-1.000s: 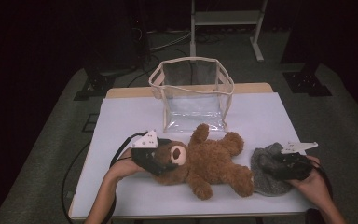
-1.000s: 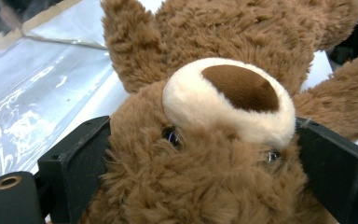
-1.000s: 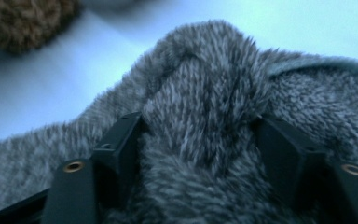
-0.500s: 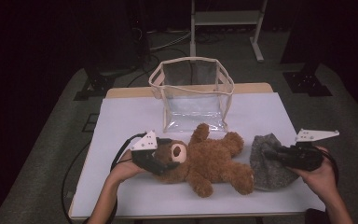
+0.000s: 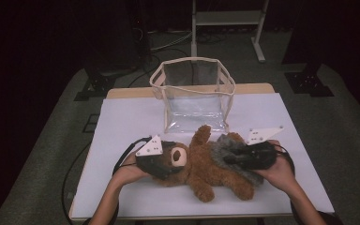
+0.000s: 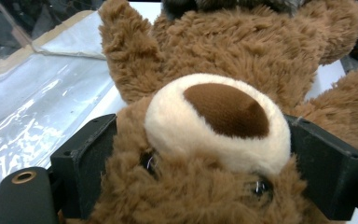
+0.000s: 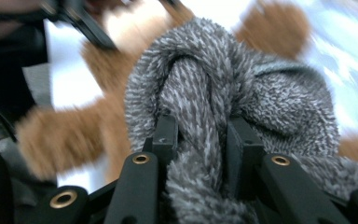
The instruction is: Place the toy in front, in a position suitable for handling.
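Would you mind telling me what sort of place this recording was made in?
Probably a dim lab or studio set up for recording. A white-covered table stands on grey carpet, with cables and a metal stand in the dark behind it.

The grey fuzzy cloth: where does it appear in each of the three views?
High view: grey fuzzy cloth right of centre, over the teddy bear.
Left gripper view: a dark strip at the top edge, beyond the bear.
Right gripper view: centre, pinched between the fingers.
Shared landmark: the teddy bear.
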The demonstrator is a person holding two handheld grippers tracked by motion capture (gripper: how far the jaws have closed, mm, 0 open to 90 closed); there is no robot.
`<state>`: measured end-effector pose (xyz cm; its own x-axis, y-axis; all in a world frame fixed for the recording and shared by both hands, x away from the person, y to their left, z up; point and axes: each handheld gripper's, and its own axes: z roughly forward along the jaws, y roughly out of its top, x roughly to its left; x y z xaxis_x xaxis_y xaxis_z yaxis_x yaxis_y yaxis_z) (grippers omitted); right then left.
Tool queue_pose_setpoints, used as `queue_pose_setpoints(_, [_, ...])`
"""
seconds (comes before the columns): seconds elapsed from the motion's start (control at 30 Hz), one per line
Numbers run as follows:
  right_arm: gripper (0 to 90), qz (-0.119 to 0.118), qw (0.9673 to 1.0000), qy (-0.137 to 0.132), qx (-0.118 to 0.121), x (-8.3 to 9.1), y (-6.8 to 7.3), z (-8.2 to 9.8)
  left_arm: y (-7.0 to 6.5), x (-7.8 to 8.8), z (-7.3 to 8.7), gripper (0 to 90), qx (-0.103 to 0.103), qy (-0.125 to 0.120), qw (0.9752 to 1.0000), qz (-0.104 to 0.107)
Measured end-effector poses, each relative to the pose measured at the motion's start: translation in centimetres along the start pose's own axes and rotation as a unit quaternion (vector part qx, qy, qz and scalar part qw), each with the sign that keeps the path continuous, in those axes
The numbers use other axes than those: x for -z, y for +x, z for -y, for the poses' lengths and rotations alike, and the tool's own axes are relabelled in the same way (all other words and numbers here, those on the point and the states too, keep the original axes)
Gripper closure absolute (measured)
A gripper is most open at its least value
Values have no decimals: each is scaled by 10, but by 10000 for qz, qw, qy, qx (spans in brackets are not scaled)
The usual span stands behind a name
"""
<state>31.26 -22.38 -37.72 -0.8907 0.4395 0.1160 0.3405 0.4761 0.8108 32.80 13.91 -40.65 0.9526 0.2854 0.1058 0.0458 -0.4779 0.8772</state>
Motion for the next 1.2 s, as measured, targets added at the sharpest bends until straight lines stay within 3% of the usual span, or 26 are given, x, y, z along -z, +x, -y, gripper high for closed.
queue_pose_setpoints(0.1, [688,264,9989,244,-311,11,-10,21,-2,4,0,135,42,57,9999,-87])
queue_pose_setpoints(0.2, [690,107,9989,-7,-467,19,-9,20,-5,6,-2,134,53,136,9997,-203])
queue_pose_setpoints(0.33, [690,-294,9991,-298,-111,18,15,-7,-5,1,-3,123,25,144,9996,-262])
queue_pose_setpoints(0.47, [683,-511,9981,26,338,-8,37,-19,-4,5,-2,115,-3,187,9997,-142])
queue_pose_setpoints(0.53, [685,-638,9975,155,269,-19,32,-11,-4,11,-1,113,-64,226,9997,-62])
queue_pose_setpoints(0.6, [690,-785,9969,24,78,-16,22,0,-2,19,0,100,-95,301,9995,28])
queue_pose_setpoints(0.77, [689,-357,9991,-13,-214,4,1,21,4,29,8,105,76,362,9993,-4])
queue_pose_setpoints(0.83, [691,2,9995,82,-303,8,-7,25,6,26,11,158,124,357,9993,21])
queue_pose_setpoints(0.9, [692,208,9988,137,-416,10,-13,30,8,24,12,201,236,325,9992,40])
queue_pose_setpoints(1.0, [695,25,9985,-83,-536,14,-12,27,8,22,13,233,347,325,9989,39])
queue_pose_setpoints(1.1, [692,-314,9985,-314,-325,16,3,14,7,19,13,239,337,311,9989,-16])
queue_pose_setpoints(1.2, [679,-491,9985,-245,17,6,19,7,7,19,11,238,258,381,9989,-39])
